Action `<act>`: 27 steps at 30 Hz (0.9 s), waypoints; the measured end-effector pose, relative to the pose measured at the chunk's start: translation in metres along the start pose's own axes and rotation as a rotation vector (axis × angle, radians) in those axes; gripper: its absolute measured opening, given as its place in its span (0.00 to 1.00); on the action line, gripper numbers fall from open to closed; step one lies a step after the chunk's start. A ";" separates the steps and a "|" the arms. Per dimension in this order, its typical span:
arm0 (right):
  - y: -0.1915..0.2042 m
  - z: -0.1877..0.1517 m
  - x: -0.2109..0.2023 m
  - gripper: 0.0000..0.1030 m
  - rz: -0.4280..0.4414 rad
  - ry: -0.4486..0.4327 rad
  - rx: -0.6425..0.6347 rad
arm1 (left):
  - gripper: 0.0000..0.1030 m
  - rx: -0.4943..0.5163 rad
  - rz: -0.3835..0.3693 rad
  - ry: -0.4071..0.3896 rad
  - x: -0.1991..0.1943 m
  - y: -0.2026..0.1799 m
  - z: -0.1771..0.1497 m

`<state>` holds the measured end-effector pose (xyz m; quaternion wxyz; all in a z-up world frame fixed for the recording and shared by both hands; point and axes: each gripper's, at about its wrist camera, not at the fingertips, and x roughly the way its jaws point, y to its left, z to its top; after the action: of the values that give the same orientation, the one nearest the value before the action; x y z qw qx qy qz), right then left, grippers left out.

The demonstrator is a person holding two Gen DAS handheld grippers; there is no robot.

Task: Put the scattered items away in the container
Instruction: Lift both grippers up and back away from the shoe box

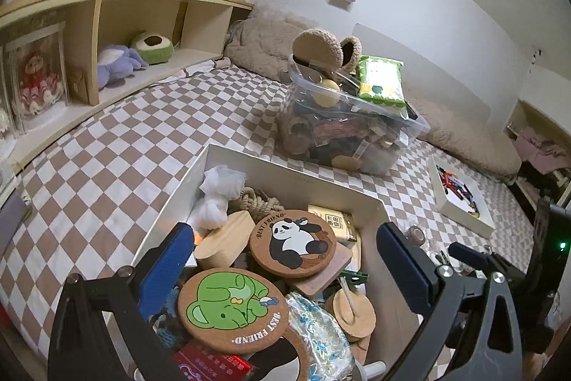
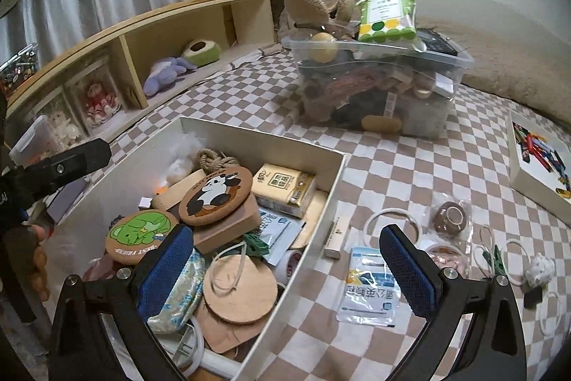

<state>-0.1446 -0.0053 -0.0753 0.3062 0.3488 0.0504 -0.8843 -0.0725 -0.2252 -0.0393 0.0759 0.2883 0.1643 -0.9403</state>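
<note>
The white box (image 2: 314, 202) sat on the checked bed (image 2: 410, 166), already piled with things: a panda coaster (image 2: 216, 195) on a wood block, a green coaster (image 2: 141, 234) near and left of it, a tissue pack (image 2: 283, 188) toward the far right wall, and round wooden discs (image 2: 239, 288) at the near side.

The left gripper (image 1: 285, 277) hovered over the box with its jaws spread wide and nothing between them; the green coaster lay just below.

The right gripper (image 2: 285, 270) also had its jaws wide apart and empty, straddling the box's right wall, left finger over the contents and right finger over the bed.

On the bed right of the box lay the loose items: a blue-and-white sachet (image 2: 367, 288), a small carton (image 2: 337, 236) against the box wall, a white ring (image 2: 390, 220), a brown roll in wrap (image 2: 451, 215), a green clip (image 2: 496, 259) and a white wad (image 2: 539, 268).

Farther off stood a clear bin (image 2: 378, 84), full, with a flat white tray (image 2: 539, 159) at far right.
</note>
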 end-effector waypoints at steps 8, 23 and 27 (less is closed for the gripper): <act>-0.008 0.000 -0.015 1.00 -0.028 -0.041 0.016 | 1.00 0.033 0.011 0.007 0.002 -0.011 -0.003; -0.029 0.003 -0.047 1.00 -0.058 -0.089 0.025 | 1.00 0.098 0.017 -0.002 0.002 -0.039 -0.005; -0.038 0.003 -0.056 1.00 -0.066 -0.107 0.032 | 1.00 0.132 0.009 0.001 0.003 -0.055 -0.008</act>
<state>-0.1362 0.0523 -0.0419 0.2733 0.3042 0.0314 -0.9120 -0.0840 -0.1712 -0.0324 0.0608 0.2938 0.1010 -0.9486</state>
